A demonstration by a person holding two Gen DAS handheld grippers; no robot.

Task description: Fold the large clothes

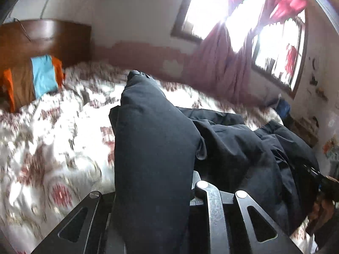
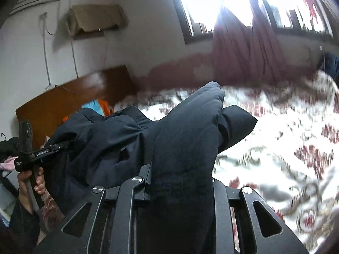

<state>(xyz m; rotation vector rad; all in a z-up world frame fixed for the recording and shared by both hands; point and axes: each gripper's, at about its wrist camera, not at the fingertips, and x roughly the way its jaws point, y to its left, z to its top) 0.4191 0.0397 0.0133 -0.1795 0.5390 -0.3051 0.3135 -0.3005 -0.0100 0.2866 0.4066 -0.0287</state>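
A dark navy padded jacket [image 1: 233, 144] lies bunched on the bed, lifted at two places. My left gripper [image 1: 154, 169] is shut on a thick fold of it, and the cloth rises between the jaws and hides the fingertips. My right gripper [image 2: 182, 169] is likewise shut on another fold of the jacket [image 2: 106, 144], which bulges up past the jaws. In the right wrist view the left gripper [image 2: 65, 144] shows at the left edge, held by a hand [image 2: 38, 184], with its tip buried in the jacket.
The bed has a white quilt with red flowers [image 1: 53, 137] and a wooden headboard [image 1: 42, 38]. A brown-and-orange pillow with a blue cloth [image 1: 44, 76] leans there. A bright window with pink curtains [image 1: 222, 63] stands behind the bed. A covered wall unit [image 2: 95, 19] hangs above.
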